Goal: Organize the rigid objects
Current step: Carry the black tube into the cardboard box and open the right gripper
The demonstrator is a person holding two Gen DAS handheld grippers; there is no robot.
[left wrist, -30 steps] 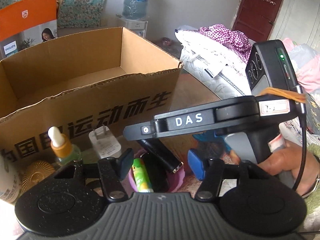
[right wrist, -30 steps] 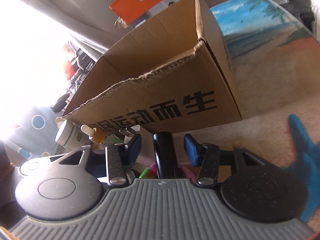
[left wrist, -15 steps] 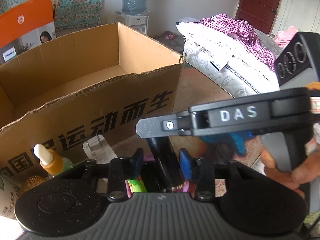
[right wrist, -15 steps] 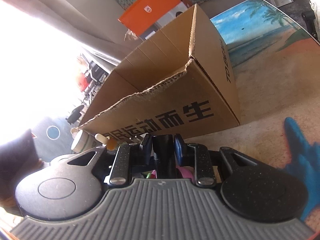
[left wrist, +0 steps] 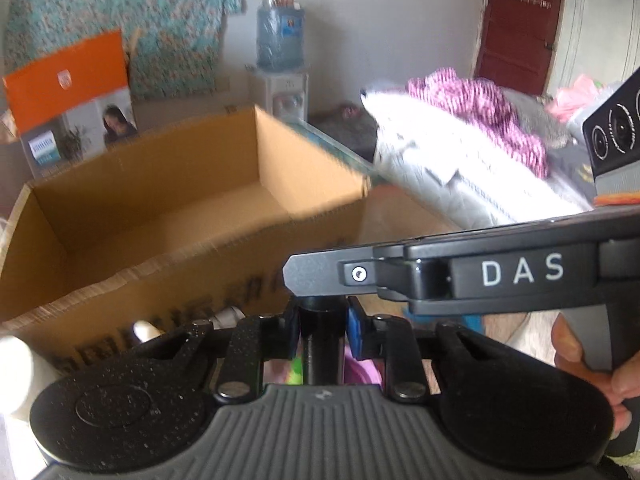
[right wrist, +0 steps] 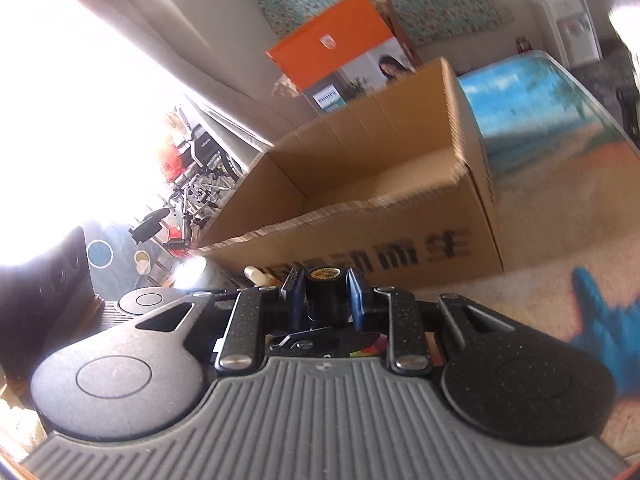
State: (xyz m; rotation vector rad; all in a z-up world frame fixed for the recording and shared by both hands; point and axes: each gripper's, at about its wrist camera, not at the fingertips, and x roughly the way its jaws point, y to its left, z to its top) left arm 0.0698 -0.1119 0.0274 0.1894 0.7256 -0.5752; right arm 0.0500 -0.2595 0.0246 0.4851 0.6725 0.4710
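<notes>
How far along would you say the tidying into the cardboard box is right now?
Nothing looks done: the cardboard box appears empty. In hand: the left gripper, jaws closing, and the right gripper both clamp the black cylinder. Left: it and the small items outside the box.

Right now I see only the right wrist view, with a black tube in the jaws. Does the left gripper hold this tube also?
Observer: Yes. On the left gripper the jaws are closing with the black tube between them, pads on it.
Operator: What stands right of the cardboard box?
Observer: A white pillow with a purple checked cloth on top.
Operator: Is a hand visible?
Observer: Yes, a hand grips the handle of the right gripper.
</notes>
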